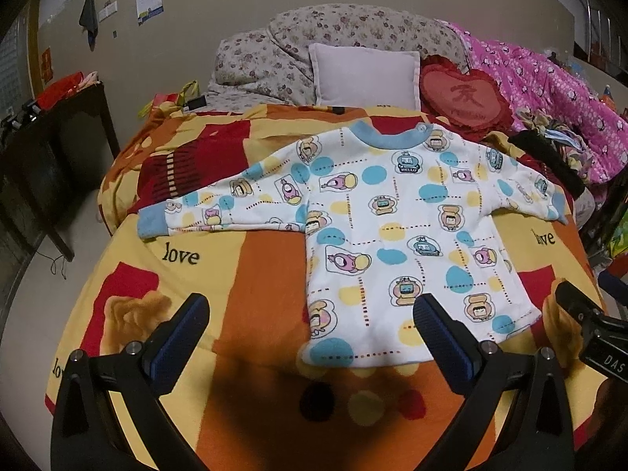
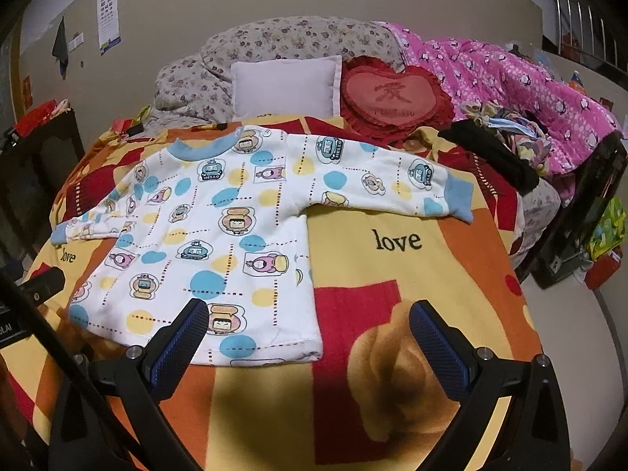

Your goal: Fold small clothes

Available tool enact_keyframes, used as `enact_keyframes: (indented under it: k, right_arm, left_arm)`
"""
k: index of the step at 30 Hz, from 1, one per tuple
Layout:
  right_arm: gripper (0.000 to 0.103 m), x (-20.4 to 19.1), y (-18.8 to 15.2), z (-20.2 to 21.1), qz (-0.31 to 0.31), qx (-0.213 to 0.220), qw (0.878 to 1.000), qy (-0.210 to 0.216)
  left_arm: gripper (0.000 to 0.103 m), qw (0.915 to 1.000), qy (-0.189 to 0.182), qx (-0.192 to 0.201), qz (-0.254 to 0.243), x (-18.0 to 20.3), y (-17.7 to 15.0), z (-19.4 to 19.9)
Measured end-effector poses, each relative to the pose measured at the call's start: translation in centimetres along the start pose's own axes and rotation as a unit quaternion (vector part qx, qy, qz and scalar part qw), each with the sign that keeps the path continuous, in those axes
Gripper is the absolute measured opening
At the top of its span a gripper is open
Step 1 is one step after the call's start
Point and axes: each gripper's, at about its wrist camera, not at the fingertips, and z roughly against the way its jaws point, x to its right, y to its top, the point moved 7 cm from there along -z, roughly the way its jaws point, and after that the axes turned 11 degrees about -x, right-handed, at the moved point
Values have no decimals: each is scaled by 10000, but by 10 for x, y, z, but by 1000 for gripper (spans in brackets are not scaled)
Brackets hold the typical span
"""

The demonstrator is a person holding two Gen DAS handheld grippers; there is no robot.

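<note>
A small white long-sleeved baby shirt with blue collar, blue cuffs and cartoon prints lies flat and spread out on the bed, both sleeves stretched sideways. It also shows in the right wrist view. My left gripper is open and empty, hovering above the shirt's lower left hem. My right gripper is open and empty, above the shirt's lower right hem corner. The right gripper's body also shows at the edge of the left wrist view.
The bed has an orange, yellow and red "love" blanket. At the head lie a white pillow, a red heart cushion, a floral quilt and a pink quilt. A dark table stands left of the bed.
</note>
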Motion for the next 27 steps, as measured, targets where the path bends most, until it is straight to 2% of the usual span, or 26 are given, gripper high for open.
enact_keyframes:
  k: [27]
  right_arm:
    - [103, -4, 6, -9, 47, -59, 10000, -51]
  left_arm:
    - [103, 10000, -72, -18, -64, 12, 2, -7]
